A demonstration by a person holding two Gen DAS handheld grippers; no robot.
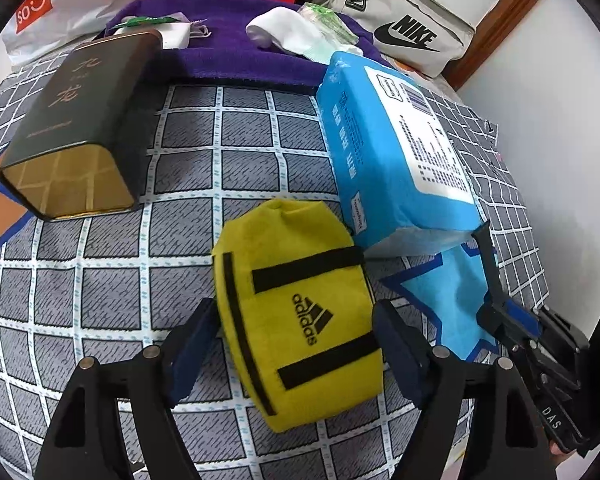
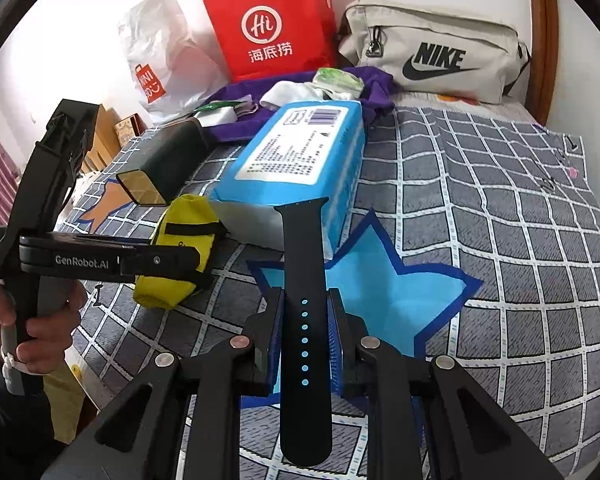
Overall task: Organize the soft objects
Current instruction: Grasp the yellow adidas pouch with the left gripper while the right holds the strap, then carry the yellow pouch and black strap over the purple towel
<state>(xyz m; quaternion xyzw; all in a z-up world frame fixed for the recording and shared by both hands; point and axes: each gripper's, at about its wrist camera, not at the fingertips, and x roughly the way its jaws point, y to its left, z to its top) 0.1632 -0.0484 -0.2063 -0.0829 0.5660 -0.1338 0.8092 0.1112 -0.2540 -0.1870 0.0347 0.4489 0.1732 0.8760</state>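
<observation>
A yellow adidas pouch (image 1: 296, 316) lies on the checked bedspread (image 1: 100, 280), between the fingers of my left gripper (image 1: 296, 340). The jaws stand open around it, one on each side, with small gaps. The pouch also shows in the right wrist view (image 2: 180, 256), partly behind the left gripper (image 2: 156, 260). My right gripper (image 2: 305, 336) is shut on a black watch strap (image 2: 305, 280), held above a light blue star on the bedspread (image 2: 384, 292). The strap shows at the right in the left wrist view (image 1: 490, 264).
A blue tissue pack (image 1: 392, 152) lies just beyond the pouch. A dark tin box (image 1: 80, 120) lies to the left. At the back are a purple towel (image 1: 228, 56) with white socks (image 1: 284, 32), a red bag (image 2: 272, 24), and a Nike bag (image 2: 436, 56).
</observation>
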